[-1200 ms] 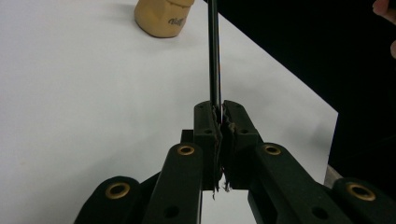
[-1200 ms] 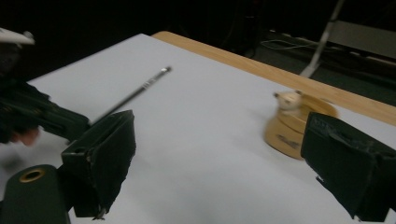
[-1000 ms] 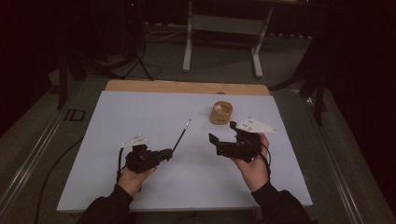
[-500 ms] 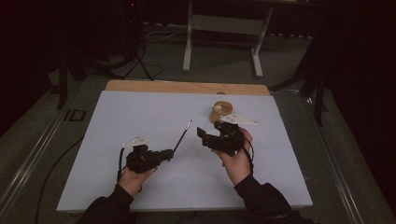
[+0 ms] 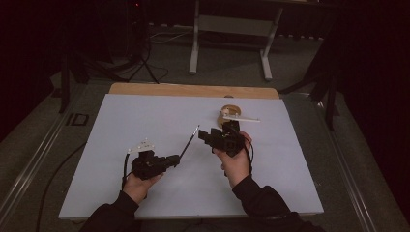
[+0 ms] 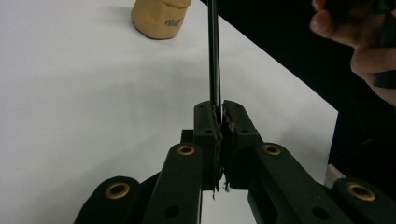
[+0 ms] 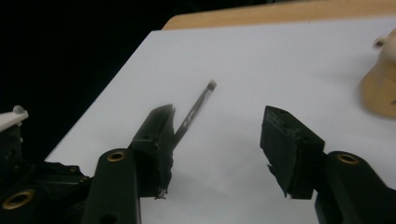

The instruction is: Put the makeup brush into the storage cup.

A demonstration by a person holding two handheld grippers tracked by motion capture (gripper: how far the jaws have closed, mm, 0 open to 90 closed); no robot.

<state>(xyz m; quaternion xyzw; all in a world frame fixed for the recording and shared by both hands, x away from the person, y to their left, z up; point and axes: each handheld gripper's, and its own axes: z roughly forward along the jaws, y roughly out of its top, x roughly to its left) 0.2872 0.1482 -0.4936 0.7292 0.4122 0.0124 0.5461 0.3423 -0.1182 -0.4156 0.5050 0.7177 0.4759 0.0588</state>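
A thin black stick with a pale tip (image 5: 189, 141), like a small brush, slants up from my left gripper (image 5: 177, 158), which is shut on its lower end. In the left gripper view the stick (image 6: 214, 56) rises straight from the closed jaws of the left gripper (image 6: 220, 114). My right gripper (image 5: 203, 135) points left with its jaws just right of the stick's tip. In the right gripper view, the right gripper (image 7: 219, 133) is open, and the stick (image 7: 195, 109) stands beyond its left jaw. A tan little pot (image 5: 230, 109) sits behind the right hand.
The white tabletop (image 5: 145, 116) has a wooden strip (image 5: 193, 90) along its far edge. The tan pot (image 6: 159, 17) and the person's right hand (image 6: 355, 42) appear in the left gripper view. A metal stand (image 5: 229, 29) is on the floor beyond the table.
The right hand and its gripper have moved left, from beside the tan pot to the stick's tip. The left gripper and stick have stayed put.
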